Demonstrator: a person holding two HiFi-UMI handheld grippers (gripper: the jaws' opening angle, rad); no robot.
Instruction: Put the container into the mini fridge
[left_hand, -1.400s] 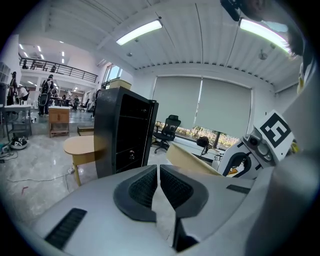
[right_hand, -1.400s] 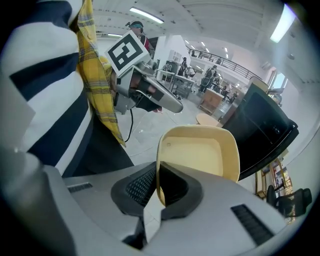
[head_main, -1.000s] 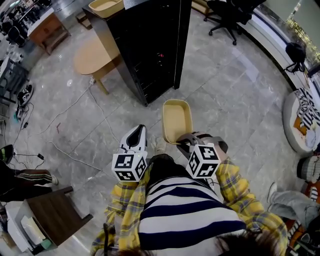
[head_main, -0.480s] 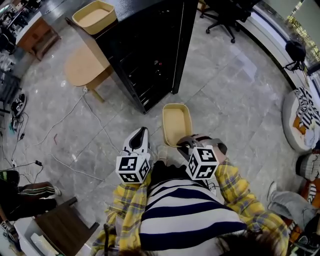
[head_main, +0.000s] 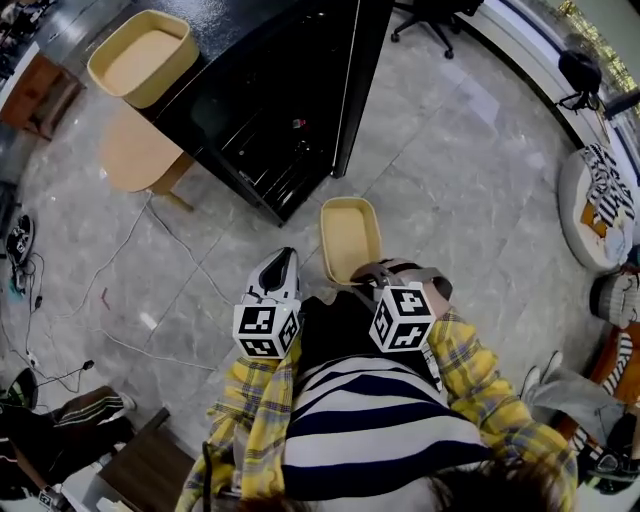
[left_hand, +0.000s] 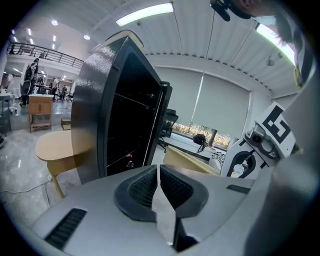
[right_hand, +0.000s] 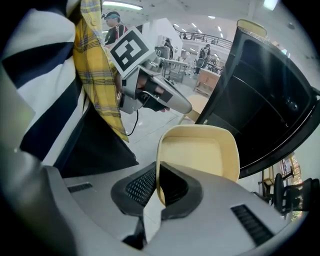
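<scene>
My right gripper (head_main: 362, 281) (right_hand: 156, 192) is shut on the near rim of an empty beige container (head_main: 350, 238) (right_hand: 197, 152), held out level above the floor. The black mini fridge (head_main: 275, 110) (right_hand: 265, 110) (left_hand: 120, 115) stands a short way ahead with its door (head_main: 357, 80) swung open; dark shelves show inside. My left gripper (head_main: 275, 280) (left_hand: 158, 182) is shut with nothing between its jaws, held beside the right one and pointing at the fridge.
A second beige container (head_main: 140, 57) rests on the fridge's top. A round wooden table (head_main: 135, 150) stands left of the fridge. Cables (head_main: 160, 250) trail over the marble floor. An office chair (head_main: 435, 15) is behind the fridge, bags (head_main: 595, 205) at right.
The fridge and the container on top of it have come nearer and lower in the head view as I step toward them. Both grippers keep their pose and grip.
</scene>
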